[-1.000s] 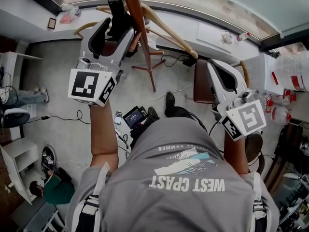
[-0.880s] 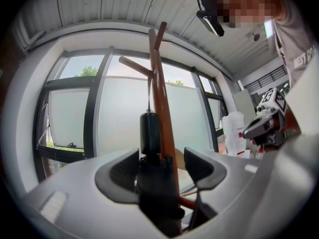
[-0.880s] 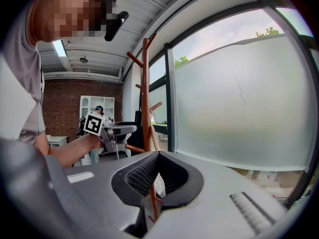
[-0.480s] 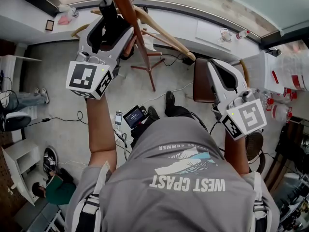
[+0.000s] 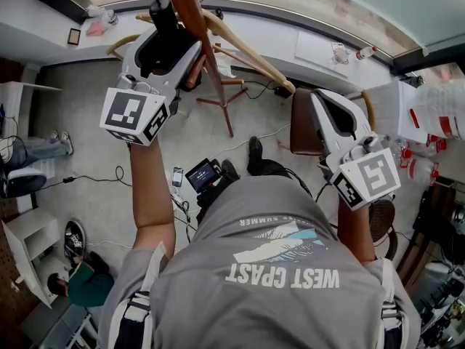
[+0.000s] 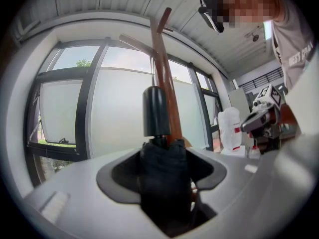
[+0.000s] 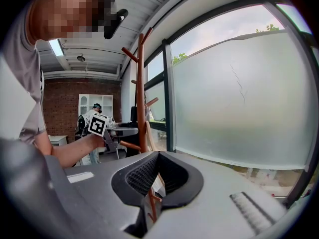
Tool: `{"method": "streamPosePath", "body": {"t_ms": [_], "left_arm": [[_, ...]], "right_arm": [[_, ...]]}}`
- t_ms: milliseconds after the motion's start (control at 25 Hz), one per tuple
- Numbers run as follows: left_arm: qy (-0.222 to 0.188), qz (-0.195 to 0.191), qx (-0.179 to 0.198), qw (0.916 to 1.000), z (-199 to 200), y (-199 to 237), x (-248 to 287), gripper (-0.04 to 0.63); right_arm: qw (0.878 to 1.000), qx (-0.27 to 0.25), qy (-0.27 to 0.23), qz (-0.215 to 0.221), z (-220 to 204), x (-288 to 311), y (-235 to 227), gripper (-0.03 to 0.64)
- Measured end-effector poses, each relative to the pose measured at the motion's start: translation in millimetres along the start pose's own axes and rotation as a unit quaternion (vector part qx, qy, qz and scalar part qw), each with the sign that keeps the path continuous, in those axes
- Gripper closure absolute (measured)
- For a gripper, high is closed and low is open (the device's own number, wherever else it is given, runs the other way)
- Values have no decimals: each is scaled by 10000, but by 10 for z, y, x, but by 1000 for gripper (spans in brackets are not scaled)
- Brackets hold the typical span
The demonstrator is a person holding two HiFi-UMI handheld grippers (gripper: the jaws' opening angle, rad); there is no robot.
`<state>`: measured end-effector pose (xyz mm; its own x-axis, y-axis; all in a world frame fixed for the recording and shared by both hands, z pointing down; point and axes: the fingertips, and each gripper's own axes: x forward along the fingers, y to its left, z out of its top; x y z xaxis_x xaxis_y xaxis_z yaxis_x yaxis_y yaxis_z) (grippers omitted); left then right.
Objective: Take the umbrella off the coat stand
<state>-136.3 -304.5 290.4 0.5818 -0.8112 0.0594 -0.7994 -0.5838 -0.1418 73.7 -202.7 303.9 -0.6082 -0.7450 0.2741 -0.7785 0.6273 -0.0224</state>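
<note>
A black folded umbrella [image 5: 161, 19] hangs against the brown wooden coat stand [image 5: 197, 27]. In the left gripper view its smooth handle [image 6: 156, 111] stands upright in front of the pole [image 6: 162, 68]. My left gripper [image 5: 166, 48] reaches level to it, and the bunched black canopy [image 6: 162, 178] sits between its jaws. Those jaws have just been closing, but dark room still shows on either side of the fabric. My right gripper [image 5: 330, 109] hangs apart at the right with its tips together on nothing [image 7: 158, 156]. From there the stand [image 7: 141, 93] is seen some way off.
A brown chair [image 5: 304, 122] stands just left of my right gripper. Cables and a small screen [image 5: 202, 174] lie on the floor by the person's feet. A white sill [image 5: 320, 49] runs along the window. Another person [image 5: 80, 282] sits at the lower left.
My left gripper has shifted a little toward the stand and now sits deeper around the umbrella. The right gripper has stayed where it was.
</note>
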Motion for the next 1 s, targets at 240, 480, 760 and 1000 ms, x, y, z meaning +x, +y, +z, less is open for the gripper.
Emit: {"method": "streamPosePath", "body": {"t_ms": [240,480,760,1000], "left_arm": [[1,-127,-25,9999,25,-44,-58,353],[25,-65,13,10000,45,-38,-94,365],[37,156,95,9998,90,59,-240,371],[-119,210,125,9996,221,53,-396,371]], "right_arm": [[10000,-9,7,-14,12,-7,8,615],[10000,-22,19,-10,34,17,18,615],[10000,-37,26,22,51,34,61,615],[9999,-74,18,75,60,45,135,616]]}}
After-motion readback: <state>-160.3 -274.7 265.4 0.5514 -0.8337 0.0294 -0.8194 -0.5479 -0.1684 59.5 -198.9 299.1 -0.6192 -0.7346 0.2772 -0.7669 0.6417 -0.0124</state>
